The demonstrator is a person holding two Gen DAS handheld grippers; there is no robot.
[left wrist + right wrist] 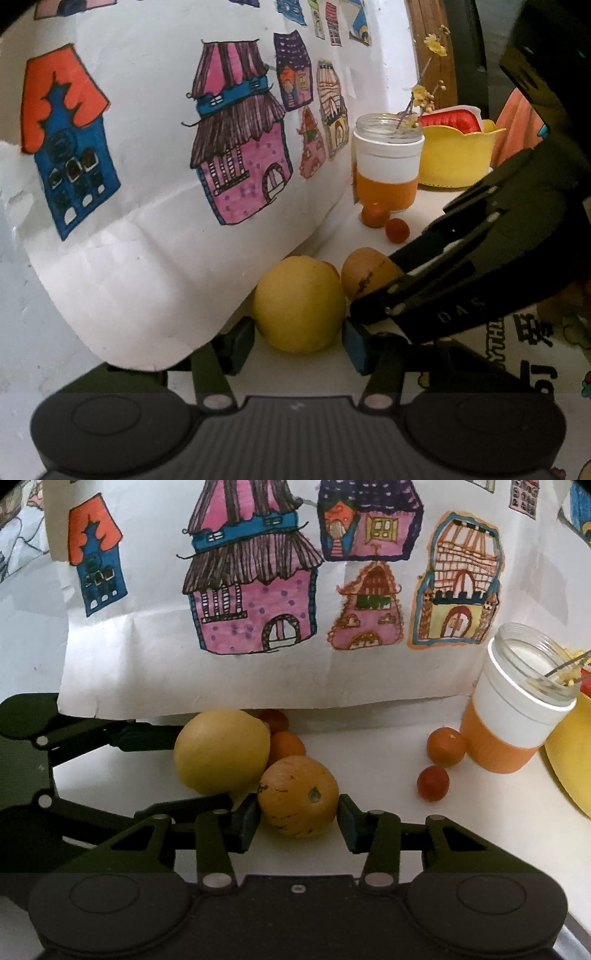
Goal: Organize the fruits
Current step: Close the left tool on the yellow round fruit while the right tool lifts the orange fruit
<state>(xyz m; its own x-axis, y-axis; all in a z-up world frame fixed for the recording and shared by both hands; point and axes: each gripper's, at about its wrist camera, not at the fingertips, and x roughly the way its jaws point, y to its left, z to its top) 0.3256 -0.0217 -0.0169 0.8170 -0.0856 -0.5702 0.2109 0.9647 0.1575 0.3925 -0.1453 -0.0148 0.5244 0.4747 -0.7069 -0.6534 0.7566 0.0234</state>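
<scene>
Lemon (298, 304) smooth yellow, pinched by left gripper (298, 341); scarred orange (297, 796) pinched by right gripper (297, 825).

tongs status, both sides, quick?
Left tongs: around the yellow lemon, pads at its sides; firm grip cannot be told.
Right tongs: closed on the spotted orange fruit.

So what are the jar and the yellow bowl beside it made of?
Jar: clear glass by the look, with a see-through threaded rim, wrapped in matte white and orange sleeves, possibly silicone or plastic. Yellow bowl: probably plastic, with an even opaque colour, thin scalloped rim and soft sheen.
</scene>
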